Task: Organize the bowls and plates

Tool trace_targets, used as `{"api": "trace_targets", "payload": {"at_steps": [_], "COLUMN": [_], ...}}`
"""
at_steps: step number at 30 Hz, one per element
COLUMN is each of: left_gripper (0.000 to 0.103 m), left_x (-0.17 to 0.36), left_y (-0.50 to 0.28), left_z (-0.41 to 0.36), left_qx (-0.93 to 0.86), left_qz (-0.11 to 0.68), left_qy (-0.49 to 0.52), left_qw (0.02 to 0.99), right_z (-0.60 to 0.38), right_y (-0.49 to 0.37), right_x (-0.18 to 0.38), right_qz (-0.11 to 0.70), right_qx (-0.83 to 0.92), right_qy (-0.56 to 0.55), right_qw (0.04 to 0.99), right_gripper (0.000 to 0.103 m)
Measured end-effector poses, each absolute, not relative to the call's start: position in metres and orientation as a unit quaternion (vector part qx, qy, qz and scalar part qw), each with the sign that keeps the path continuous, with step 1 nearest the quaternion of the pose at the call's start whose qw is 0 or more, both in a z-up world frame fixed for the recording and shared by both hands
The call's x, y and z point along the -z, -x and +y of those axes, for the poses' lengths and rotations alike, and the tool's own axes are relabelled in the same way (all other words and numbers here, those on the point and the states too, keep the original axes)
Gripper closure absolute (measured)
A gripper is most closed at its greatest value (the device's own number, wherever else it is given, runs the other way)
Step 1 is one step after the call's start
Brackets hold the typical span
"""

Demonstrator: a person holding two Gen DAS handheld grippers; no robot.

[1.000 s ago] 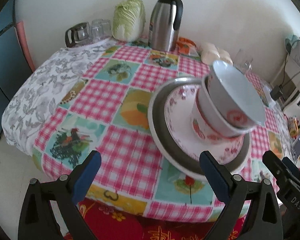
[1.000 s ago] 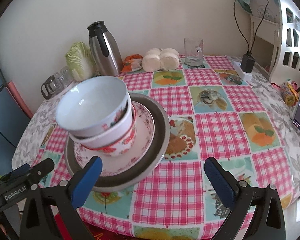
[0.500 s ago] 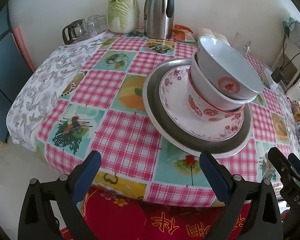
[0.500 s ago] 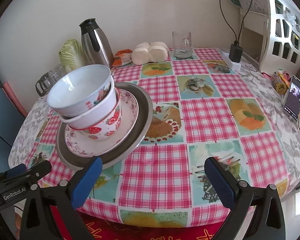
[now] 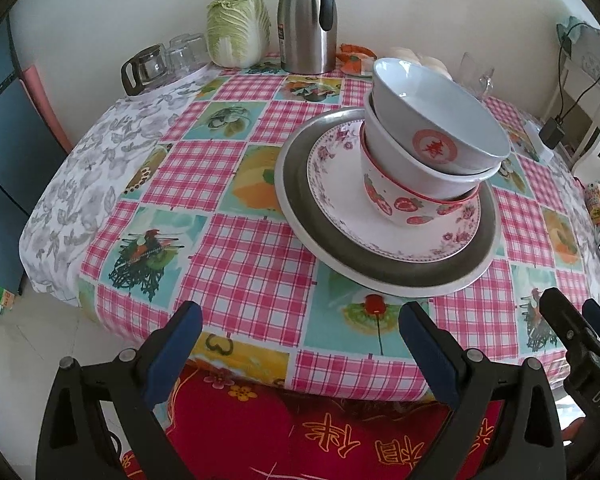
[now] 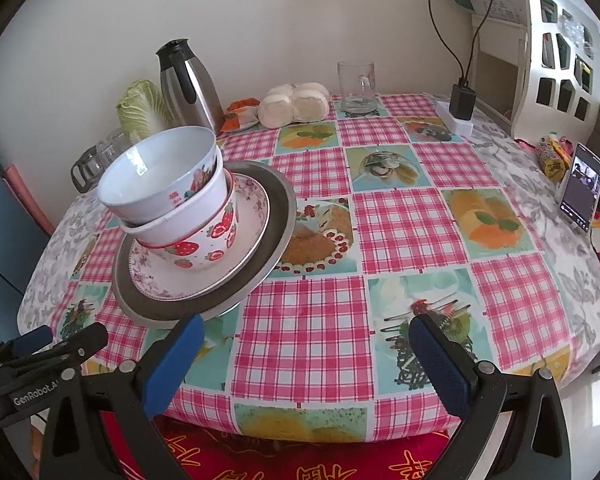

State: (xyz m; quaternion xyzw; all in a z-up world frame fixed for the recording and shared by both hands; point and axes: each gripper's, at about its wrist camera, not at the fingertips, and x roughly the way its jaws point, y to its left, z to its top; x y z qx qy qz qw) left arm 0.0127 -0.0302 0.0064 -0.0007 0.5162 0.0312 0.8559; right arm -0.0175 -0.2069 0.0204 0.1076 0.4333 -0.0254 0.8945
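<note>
While both tools sit at the near edge of the table, the left gripper (image 5: 300, 344) has its blue-padded fingers spread wide with nothing between them, and the right gripper (image 6: 308, 354) is spread just as wide and also empty. Just beyond the left gripper's tips, on the checked tablecloth (image 5: 244, 264), lies the stack of dishes: a broad metal plate (image 5: 380, 268) at the bottom, a smaller flowered plate (image 5: 340, 184) inside it, then a strawberry bowl (image 5: 400, 208), a plain white bowl (image 5: 412, 164) nested in that, and a top bowl (image 5: 432, 116) with a red emblem, tilted. From the right gripper's camera the same stack sits ahead to the left, the metal plate's rim close to the left finger pad (image 6: 172, 360). Farther back, near the wall, stand a steel flask (image 5: 306, 20), a cabbage (image 5: 238, 28) and a few glasses (image 5: 168, 60). White buns (image 6: 294, 104) and a glass mug (image 6: 356, 86) lie toward the far right, with a phone (image 6: 582, 186) propped at the table's right edge.
</note>
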Motion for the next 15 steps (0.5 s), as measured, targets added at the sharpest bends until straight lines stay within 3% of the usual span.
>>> {"api": "trace_targets", "payload": {"at_steps": [15], "left_gripper": [0.004], "left_x": [-0.0004], "left_y": [-0.0163], "left_z": [-0.0253], "left_qx": [-0.039], "left_qz": [0.526], "left_qy": [0.013], "left_qw": [0.85], "right_z": [-0.2085], "right_y": [0.0152], "right_x": [-0.0173], "right_qz": [0.44], "right_qx": [0.027], "right_qy": [-0.111], "right_qw": [0.891], "right_gripper": [0.0]}}
